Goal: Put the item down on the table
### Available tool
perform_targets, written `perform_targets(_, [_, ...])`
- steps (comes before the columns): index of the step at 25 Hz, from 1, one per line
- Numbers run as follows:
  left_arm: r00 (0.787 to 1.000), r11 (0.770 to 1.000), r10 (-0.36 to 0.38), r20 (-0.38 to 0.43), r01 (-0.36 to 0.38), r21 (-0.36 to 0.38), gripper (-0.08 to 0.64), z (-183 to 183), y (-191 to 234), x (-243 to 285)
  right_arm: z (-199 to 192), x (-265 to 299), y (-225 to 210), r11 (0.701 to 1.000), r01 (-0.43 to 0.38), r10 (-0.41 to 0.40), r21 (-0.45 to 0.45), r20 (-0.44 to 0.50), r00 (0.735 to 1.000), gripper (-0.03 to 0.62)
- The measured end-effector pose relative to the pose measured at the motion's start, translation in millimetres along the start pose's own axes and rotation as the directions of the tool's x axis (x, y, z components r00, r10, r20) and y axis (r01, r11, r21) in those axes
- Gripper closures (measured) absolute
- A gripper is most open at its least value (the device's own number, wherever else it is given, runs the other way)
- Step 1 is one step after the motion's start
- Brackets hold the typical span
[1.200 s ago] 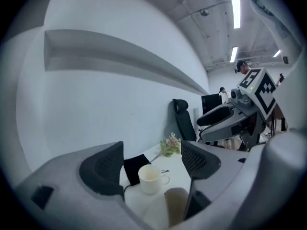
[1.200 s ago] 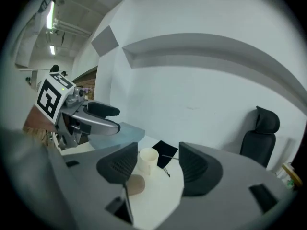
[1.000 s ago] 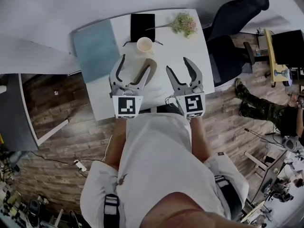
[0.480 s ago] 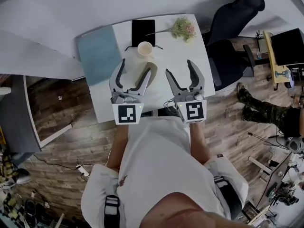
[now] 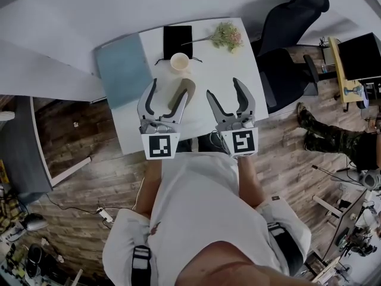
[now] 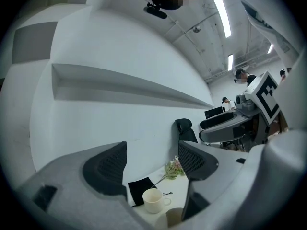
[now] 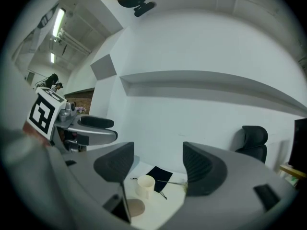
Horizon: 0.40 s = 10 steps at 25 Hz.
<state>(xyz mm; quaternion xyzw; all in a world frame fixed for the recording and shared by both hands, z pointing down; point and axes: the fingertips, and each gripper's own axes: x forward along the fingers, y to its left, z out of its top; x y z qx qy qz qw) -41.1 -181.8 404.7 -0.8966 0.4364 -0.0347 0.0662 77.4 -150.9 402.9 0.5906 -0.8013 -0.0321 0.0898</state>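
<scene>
A tan oval item (image 5: 181,90) lies flat on the white table (image 5: 226,64), just past the left gripper's fingertips in the head view. It also shows low in the left gripper view as the tan item (image 6: 175,217) and in the right gripper view as the tan item (image 7: 134,207). My left gripper (image 5: 169,89) hovers over the table's near edge; its jaws have drawn closer but still stand apart, with nothing between them (image 6: 151,164). My right gripper (image 5: 223,88) is level with it, open and empty (image 7: 158,164).
A white cup (image 5: 180,61) stands behind the tan item, with a black pouch (image 5: 178,39) and a flower sprig (image 5: 227,34) at the far edge. A blue-grey mat (image 5: 123,68) covers the table's left part. A black office chair (image 5: 286,34) stands on the right.
Both grippers have drawn back slightly toward the table's near edge. The left jaws have narrowed a little. The tan item lies still on the table.
</scene>
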Motion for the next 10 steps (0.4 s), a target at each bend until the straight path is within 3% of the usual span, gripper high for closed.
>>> perform_targets(5, [0.998, 1.0, -0.004, -0.056, 0.004, -0.001, 0.235, -14.4, -3.8, 2.2, -5.4, -1.5, -3.7, 1.0, 0.004, -0.003, 0.007, -0.025, 1.0, 0.29])
perform_targets(10, [0.998, 1.0, -0.001, -0.062, 0.001, -0.007, 0.235, -23.8, -3.2, 5.1, -14.1, 3.1, -4.8, 1.0, -0.003, 0.003, 0.01, -0.039, 0.999, 0.29])
